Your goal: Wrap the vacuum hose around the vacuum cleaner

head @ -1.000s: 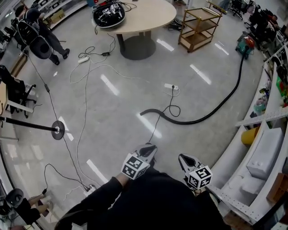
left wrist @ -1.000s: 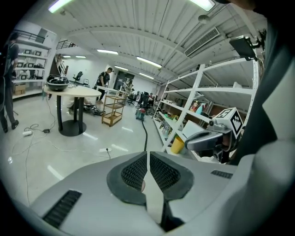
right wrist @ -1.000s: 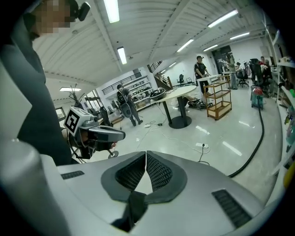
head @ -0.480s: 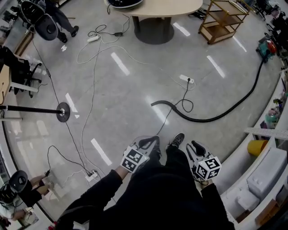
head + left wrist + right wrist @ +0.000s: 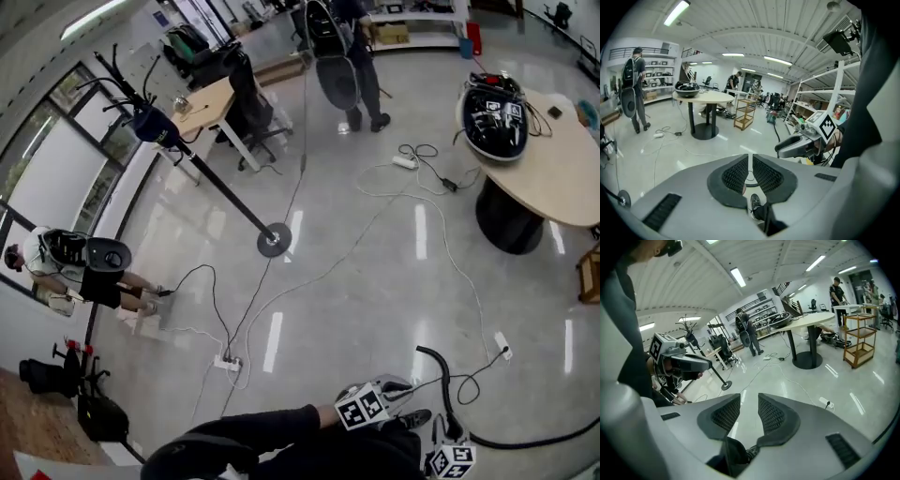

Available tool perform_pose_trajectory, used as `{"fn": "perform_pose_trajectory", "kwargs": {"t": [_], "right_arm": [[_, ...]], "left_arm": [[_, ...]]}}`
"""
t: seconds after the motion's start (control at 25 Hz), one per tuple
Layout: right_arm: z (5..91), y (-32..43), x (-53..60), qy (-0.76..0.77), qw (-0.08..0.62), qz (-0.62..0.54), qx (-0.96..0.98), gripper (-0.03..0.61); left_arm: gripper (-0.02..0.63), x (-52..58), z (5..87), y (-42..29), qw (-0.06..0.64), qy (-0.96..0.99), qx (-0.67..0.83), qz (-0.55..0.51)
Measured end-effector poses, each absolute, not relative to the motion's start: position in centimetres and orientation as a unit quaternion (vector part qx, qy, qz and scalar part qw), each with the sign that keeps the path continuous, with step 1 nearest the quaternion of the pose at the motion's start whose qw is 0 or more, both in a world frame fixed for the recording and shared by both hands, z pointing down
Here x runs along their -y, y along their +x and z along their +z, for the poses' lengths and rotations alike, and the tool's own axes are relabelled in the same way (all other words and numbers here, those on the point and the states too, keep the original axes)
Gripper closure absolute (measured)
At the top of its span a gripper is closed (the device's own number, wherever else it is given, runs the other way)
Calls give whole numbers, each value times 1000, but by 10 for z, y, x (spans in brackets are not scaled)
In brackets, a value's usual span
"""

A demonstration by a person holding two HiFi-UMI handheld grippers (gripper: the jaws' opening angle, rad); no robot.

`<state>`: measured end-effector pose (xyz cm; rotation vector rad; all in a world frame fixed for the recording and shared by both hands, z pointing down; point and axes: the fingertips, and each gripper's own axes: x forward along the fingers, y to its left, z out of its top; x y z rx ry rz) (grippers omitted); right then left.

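The black vacuum hose (image 5: 443, 375) lies on the floor, its free end curling up just past my grippers, the rest running off to the right. In the left gripper view the hose (image 5: 777, 133) leads back to the small vacuum cleaner (image 5: 771, 117) by the shelving. My left gripper (image 5: 396, 384) is shut and empty, low over the floor beside my shoe. My right gripper (image 5: 452, 429) is close to its right, above the hose. Its jaws have just been opening and stand slightly apart with nothing between them (image 5: 749, 411). Neither gripper touches the hose.
A round table (image 5: 562, 178) carrying a black device stands at the right. A pole stand with a round base (image 5: 274, 240), a power strip (image 5: 225, 362) and loose cables cross the floor. A person (image 5: 342, 47) stands at the back. A wooden cart (image 5: 744, 115) is beyond the table.
The head view has swung round to another part of the room. Both grippers have moved toward the hose end, which now lies just beyond them. The right jaws have parted slightly.
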<state>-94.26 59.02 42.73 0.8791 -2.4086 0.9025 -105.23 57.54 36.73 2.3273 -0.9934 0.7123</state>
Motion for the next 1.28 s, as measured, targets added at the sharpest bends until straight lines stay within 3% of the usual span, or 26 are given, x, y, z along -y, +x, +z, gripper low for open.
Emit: {"fn": "perform_pose_trajectory", "kwargs": {"t": [0.28,0.52,0.76,0.88,1.0,1.28], "right_arm": [[462,-944,-593,322,245,350,845,463],[480,-939,-613,333,278,377,819,463],[516,-945,-603,330,307,390,803,463],[586,-970,-546,319,310,381,810,463],[672,-961,-495,324,309,384,808,460],[840,-924,-511,334,338,414,776,394]], "left_arm": [[578,-553,351,-1055,246,832,423,260],[578,-462,443,-1070,254,820,418,298],[578,-593,424,-1083,286,857,306,301],[578,-538,471,-1119,261,855,300,333],[578,-478,554,-1109,266,846,291,359],[577,-468,686,-1076,272,845,242,392]]}}
